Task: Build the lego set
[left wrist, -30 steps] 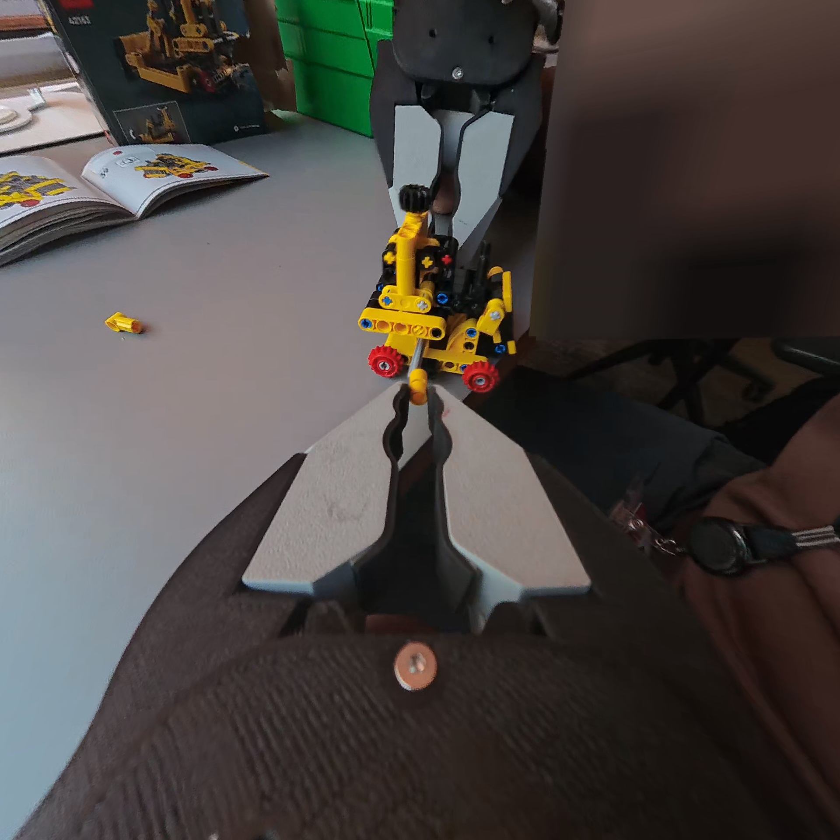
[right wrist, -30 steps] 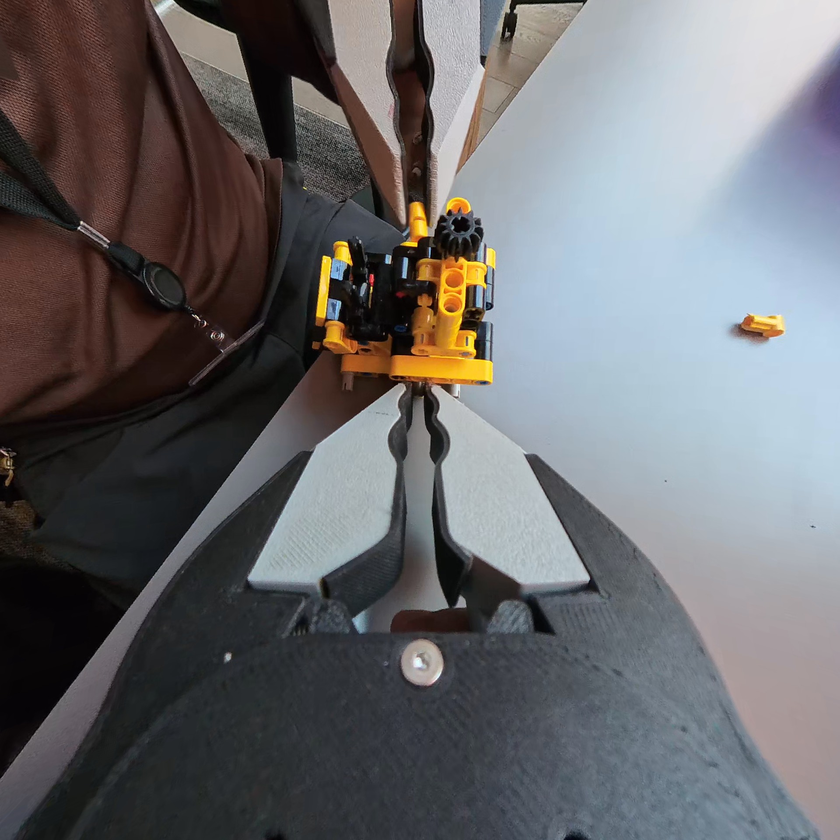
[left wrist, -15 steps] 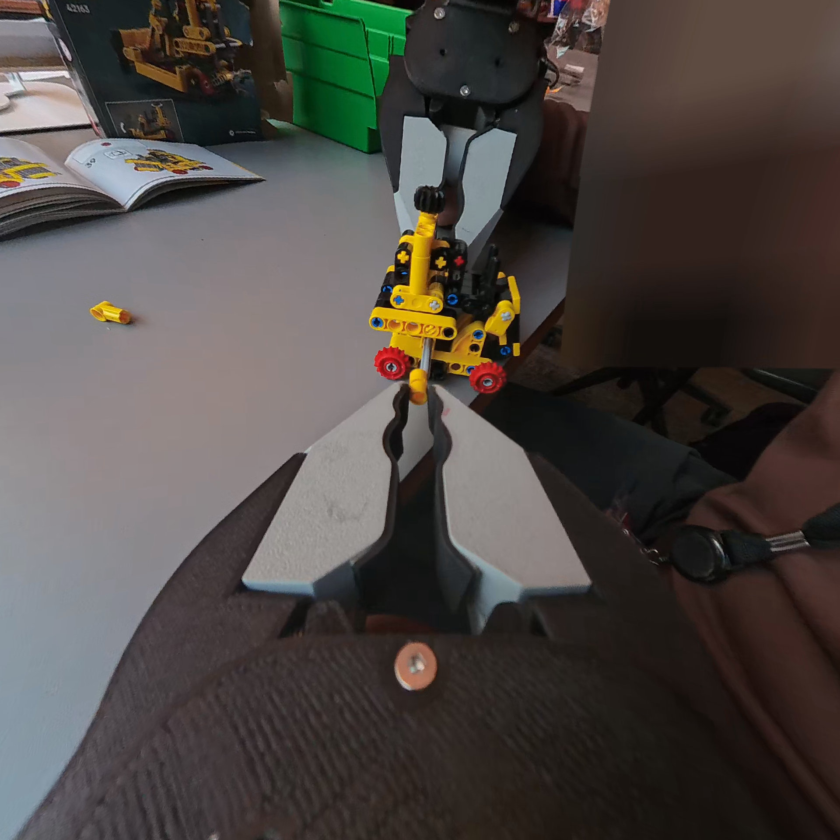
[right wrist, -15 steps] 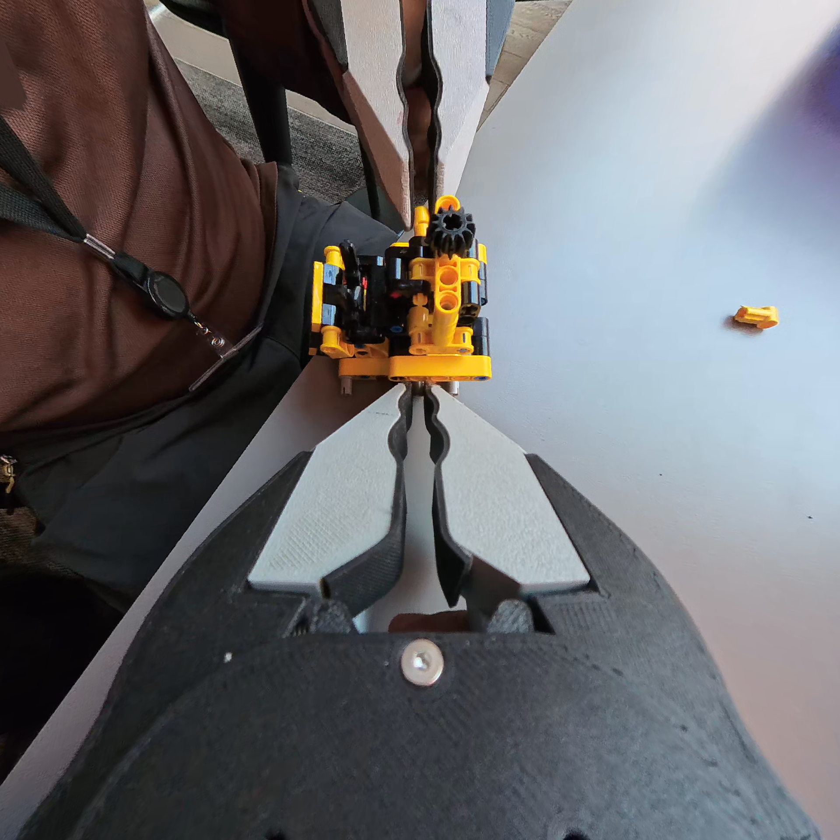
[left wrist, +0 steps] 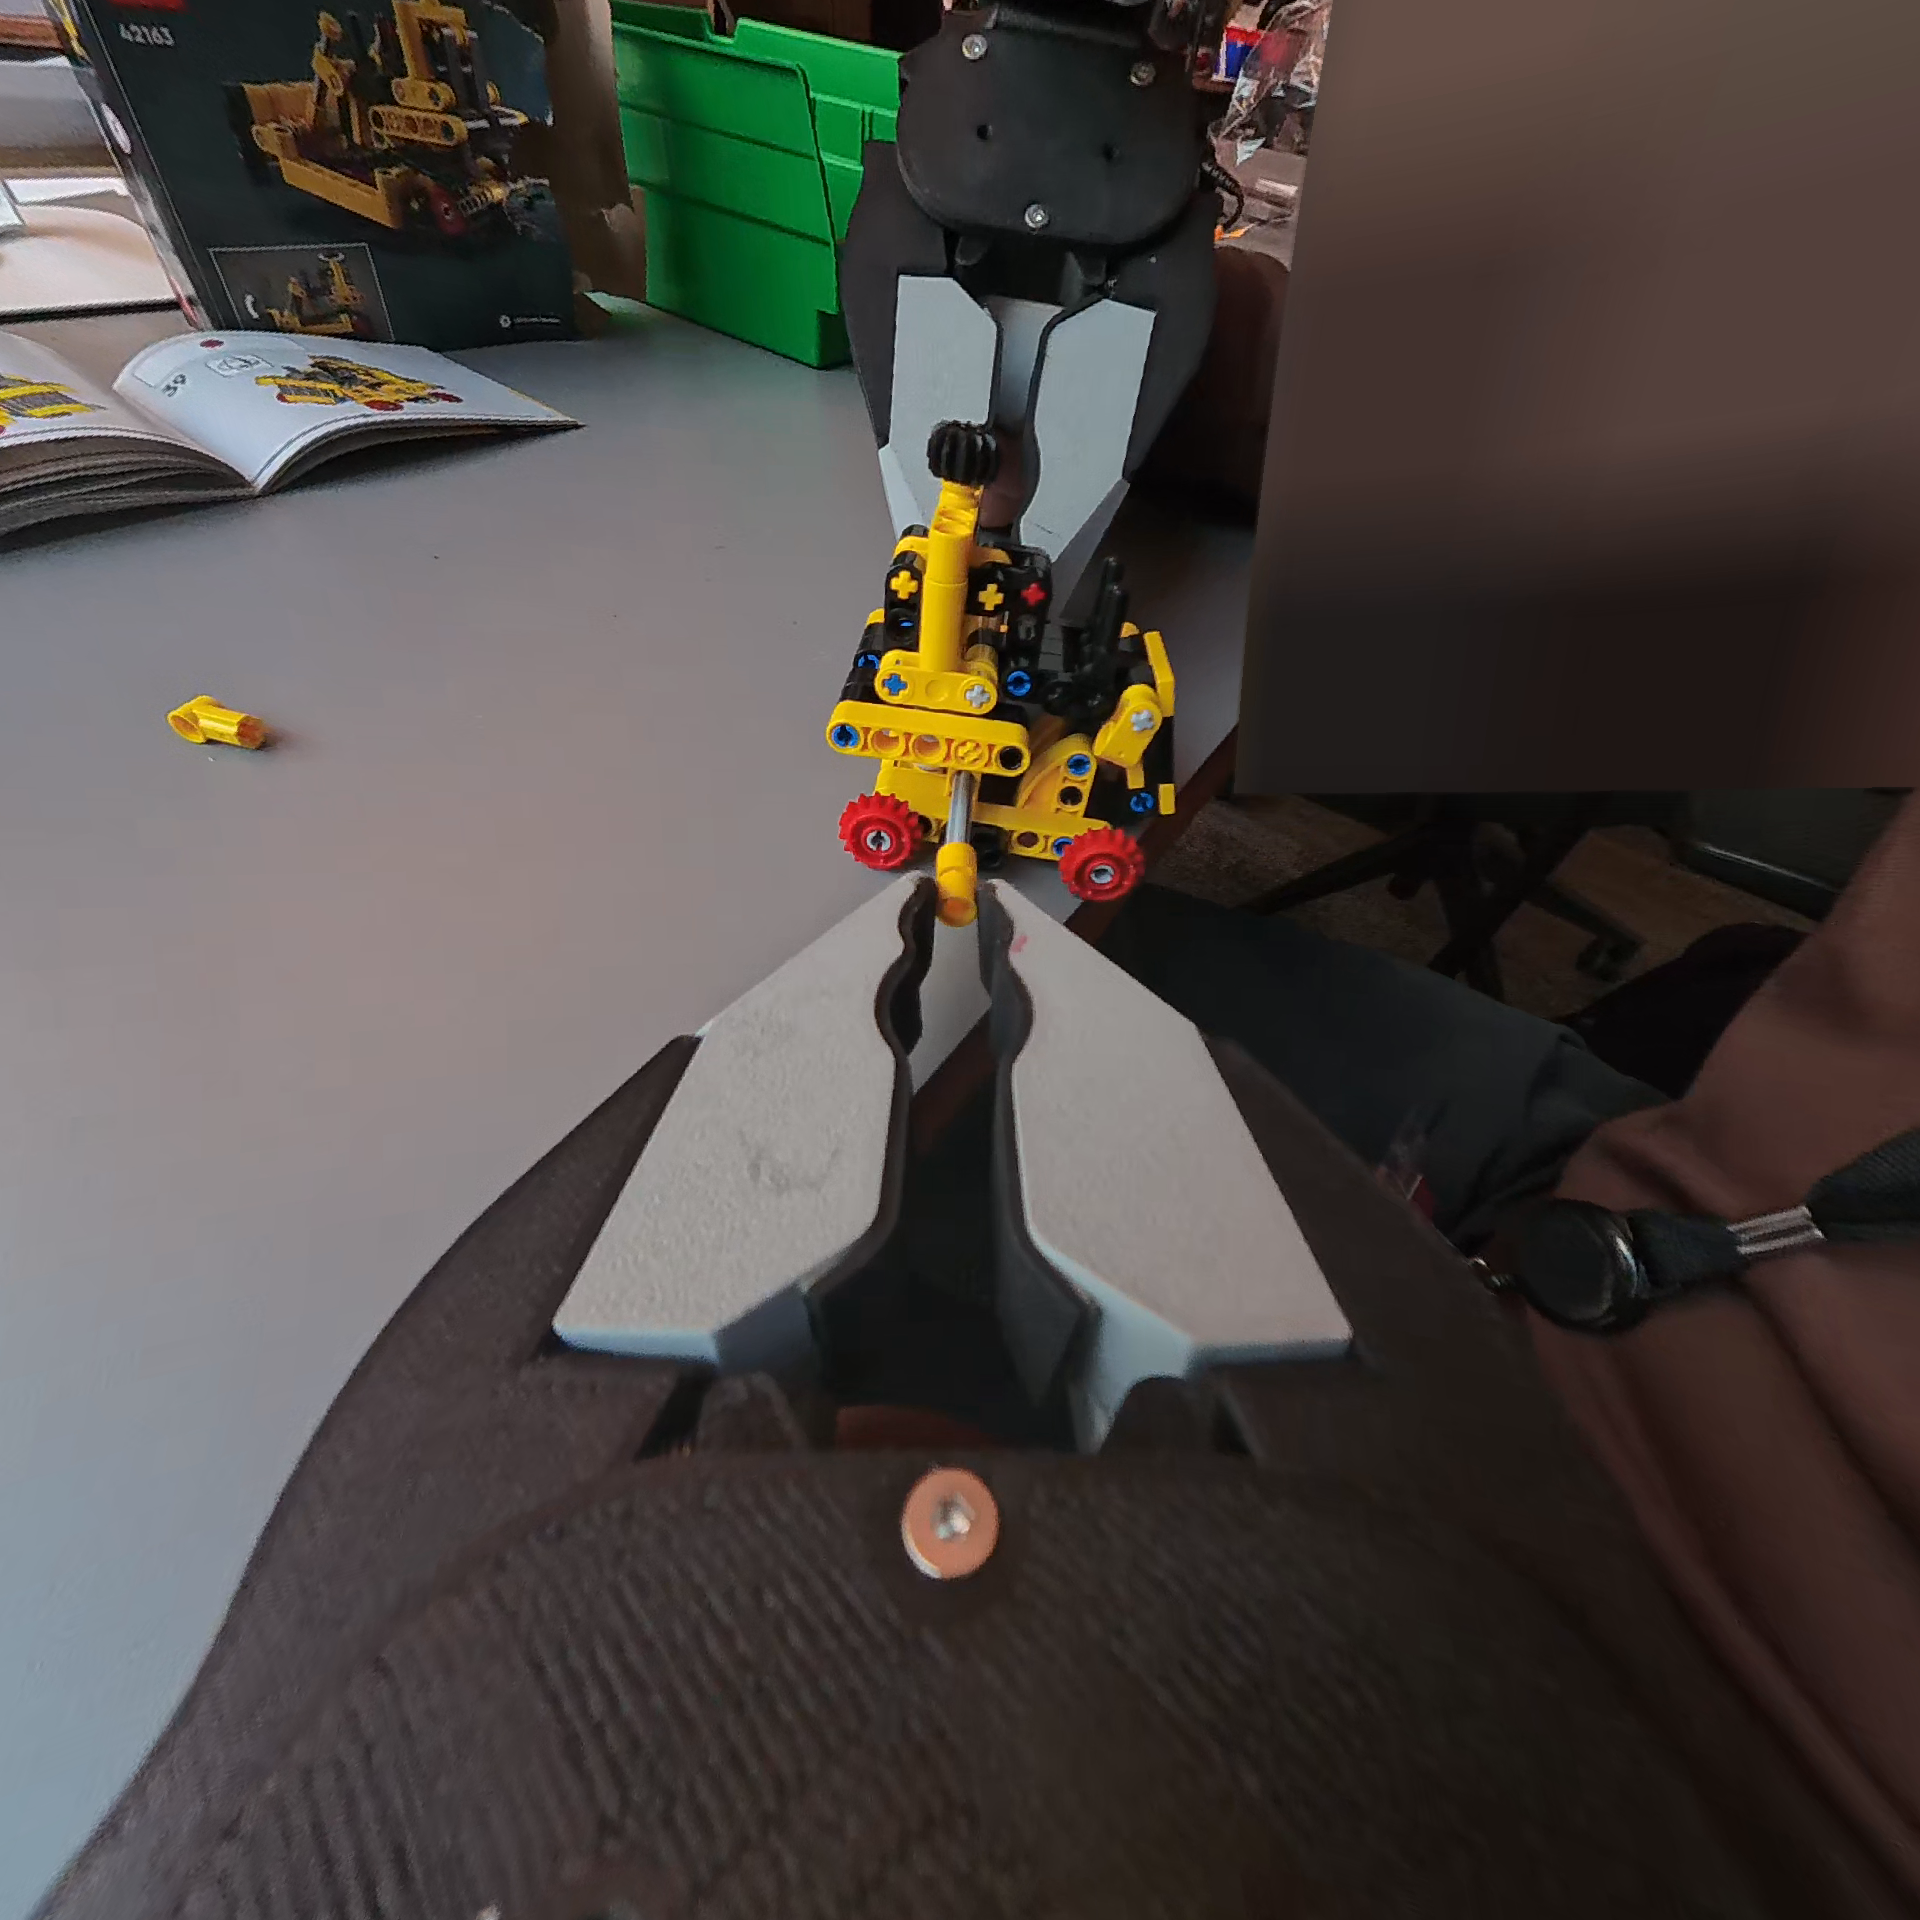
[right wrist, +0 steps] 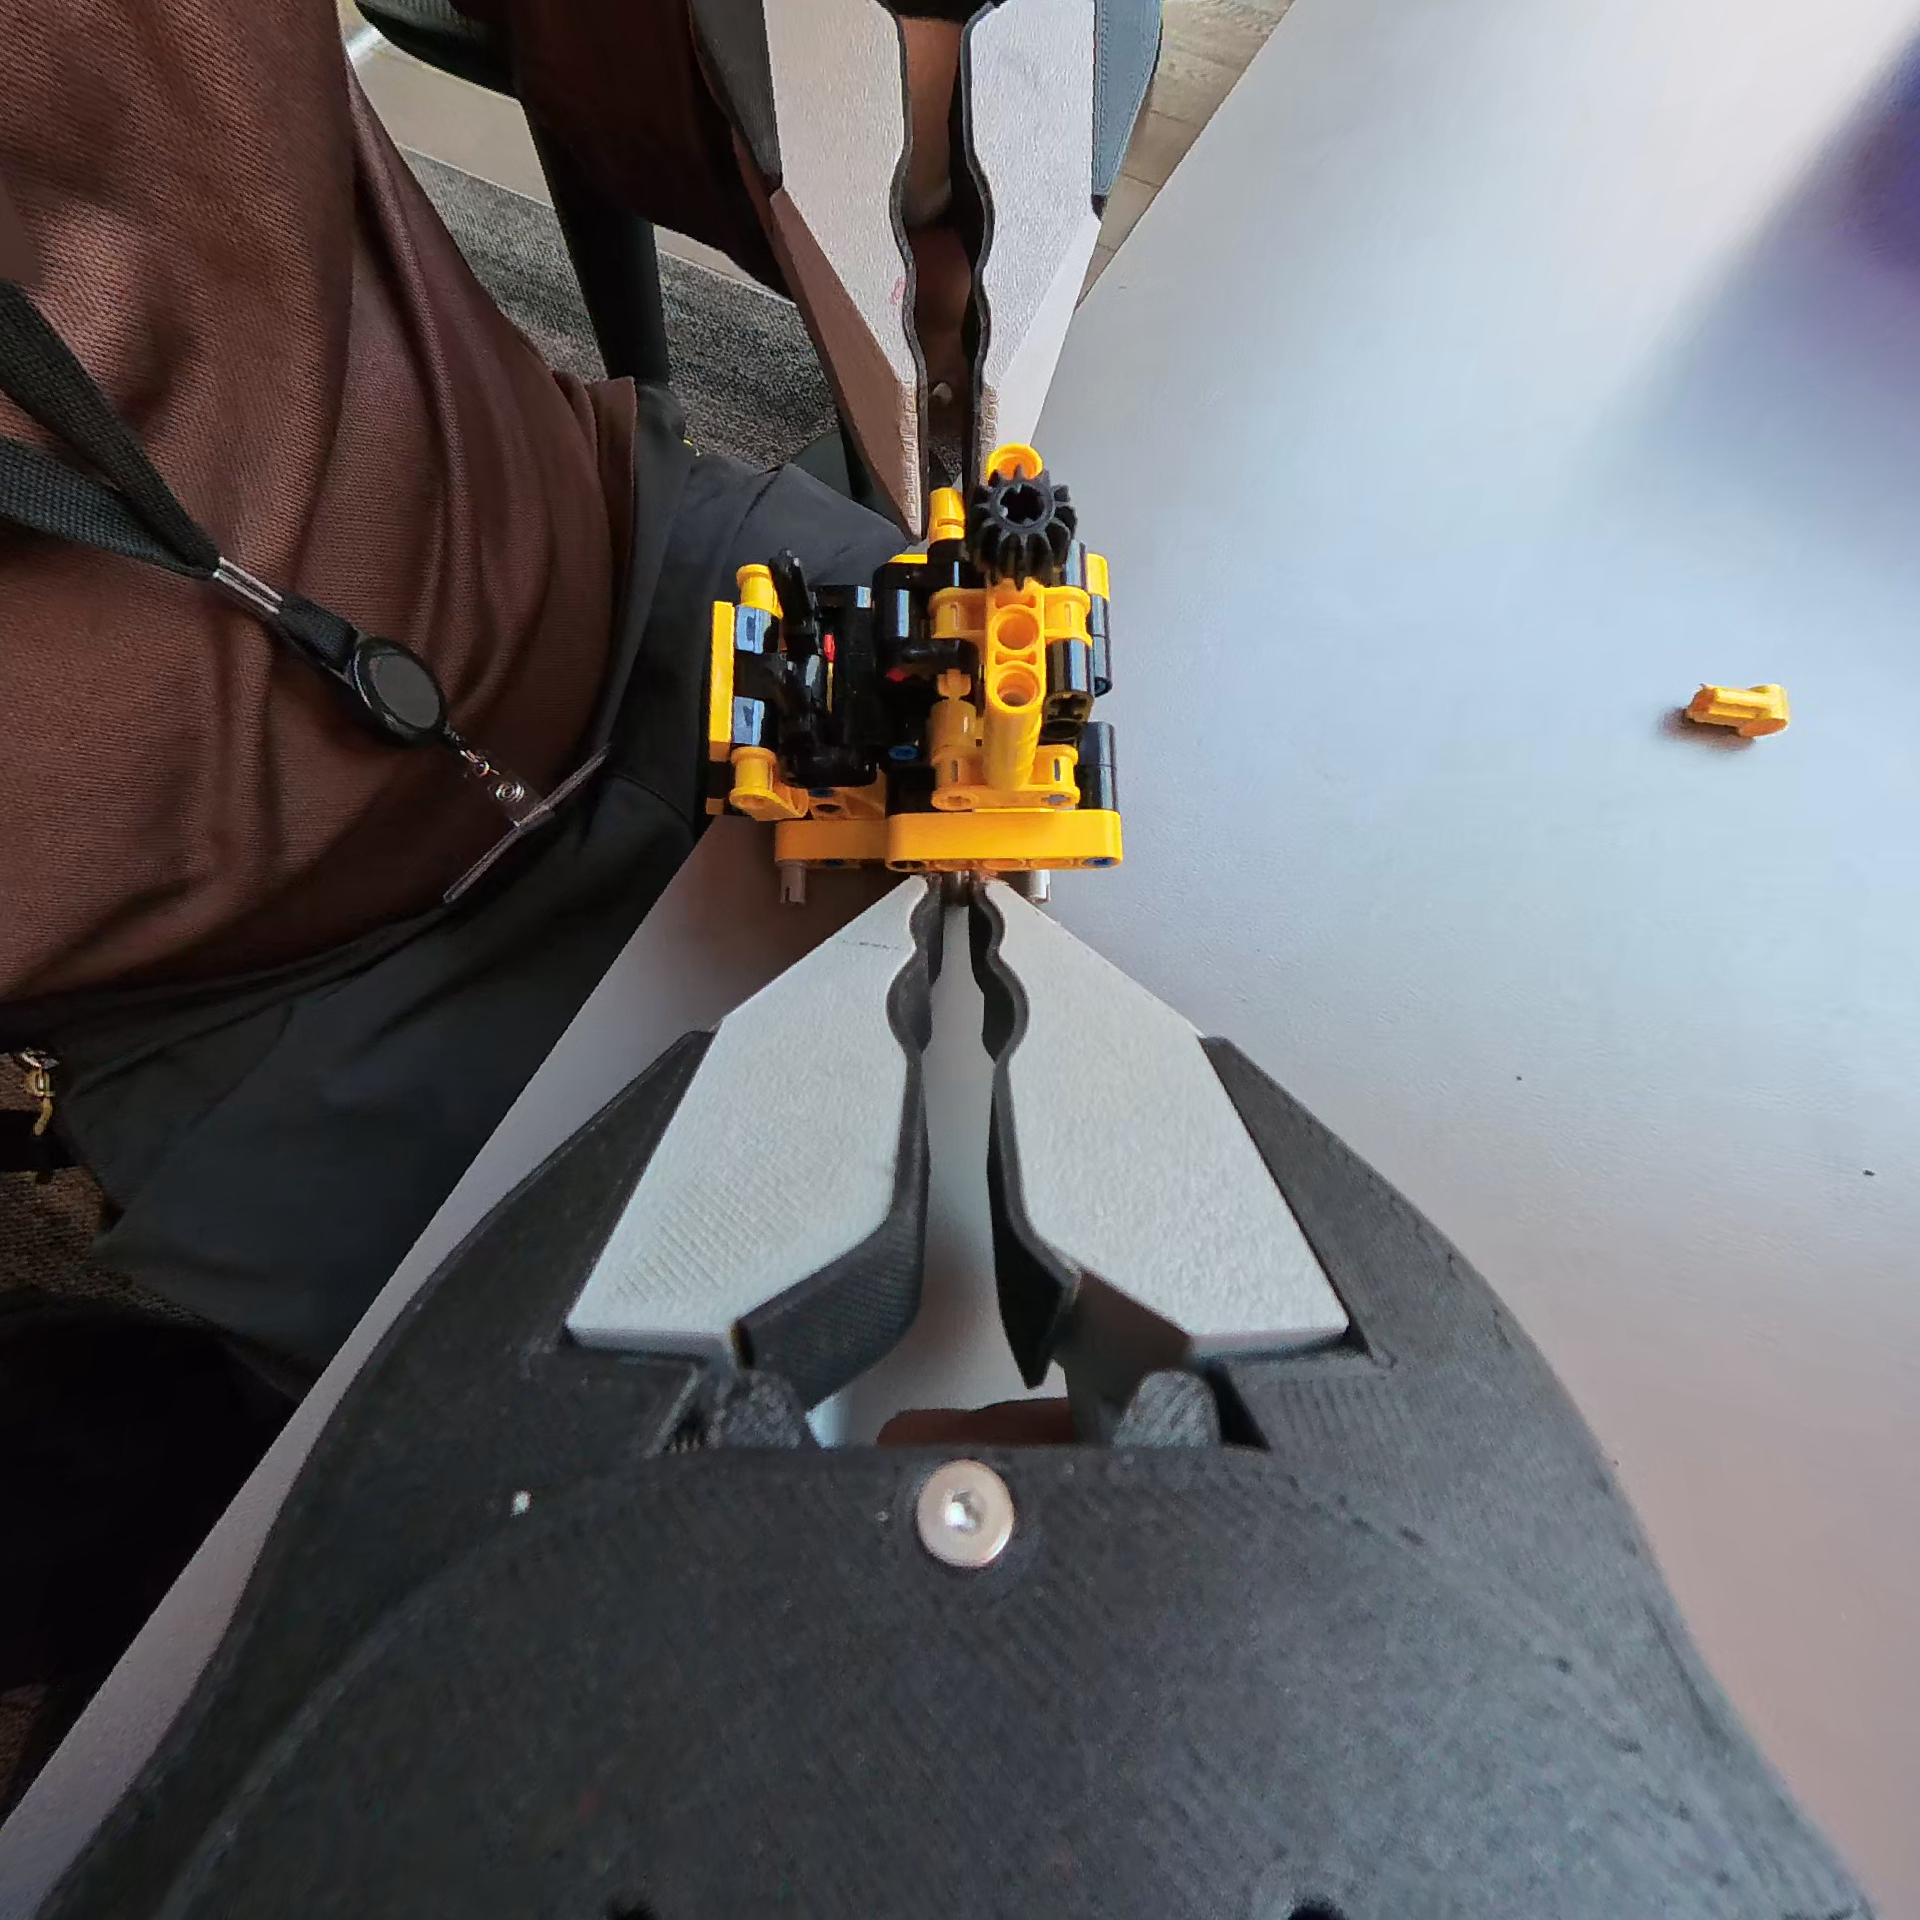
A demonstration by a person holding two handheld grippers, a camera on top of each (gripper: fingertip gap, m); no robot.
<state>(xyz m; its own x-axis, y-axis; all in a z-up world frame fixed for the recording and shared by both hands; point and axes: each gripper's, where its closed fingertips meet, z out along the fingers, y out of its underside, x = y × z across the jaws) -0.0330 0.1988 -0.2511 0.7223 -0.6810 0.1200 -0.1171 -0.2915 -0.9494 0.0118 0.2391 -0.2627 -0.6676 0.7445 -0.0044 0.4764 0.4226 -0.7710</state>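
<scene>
Standing at the near edge of the grey table (left wrist: 436, 987), the yellow-and-black lego model (left wrist: 987, 707) is gripped from both ends. The yellow bush (left wrist: 954, 871) on its grey axle is pinched by the nearly closed left gripper (left wrist: 951, 904). The right gripper (right wrist: 954, 902) is narrowed onto what appears to be a pin under the yellow beam. A loose yellow piece (left wrist: 216, 721) lies well apart.

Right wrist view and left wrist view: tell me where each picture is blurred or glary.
Right wrist view: the grey table washes out pale, with a purple smear at the upper right edge; the lego model is sharp. Left wrist view: a brown mosaic patch covers the upper right; no glare.
</scene>
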